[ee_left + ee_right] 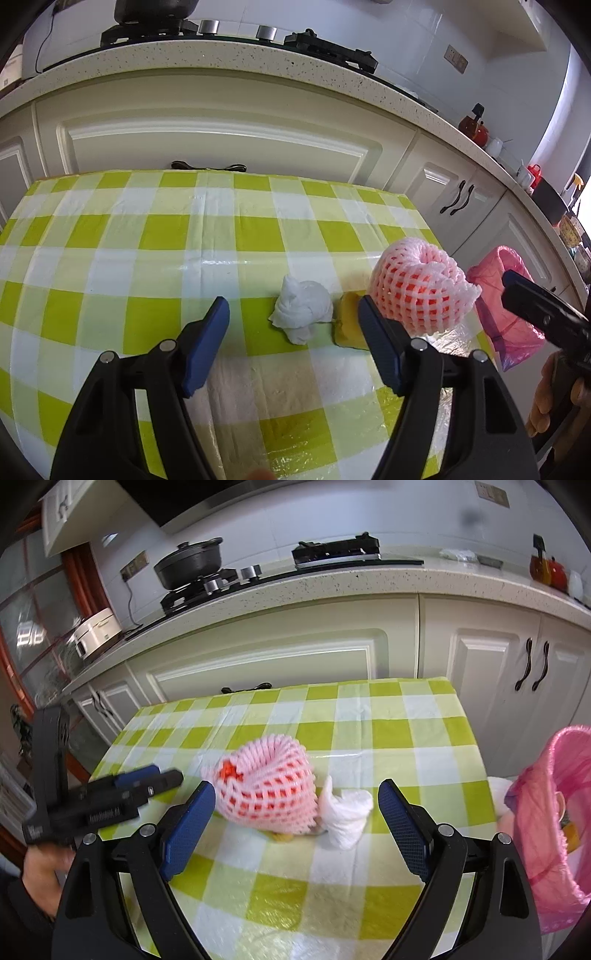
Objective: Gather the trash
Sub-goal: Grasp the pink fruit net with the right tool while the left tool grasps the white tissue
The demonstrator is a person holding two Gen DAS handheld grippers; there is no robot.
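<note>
A crumpled white tissue lies on the checked tablecloth, just ahead of my left gripper, whose blue fingers stand open and apart from it. A yellow peel sits right of the tissue, beside a pink foam net wrapped around an orange fruit. In the right wrist view my right gripper is open and empty, just short of the foam net, the tissue and the mostly hidden peel. My left gripper shows at the left.
A bin lined with a pink bag stands off the table's right edge, with scraps inside. Cream cabinets and a counter with a stove run behind the table. The right gripper's black body hangs over the bag.
</note>
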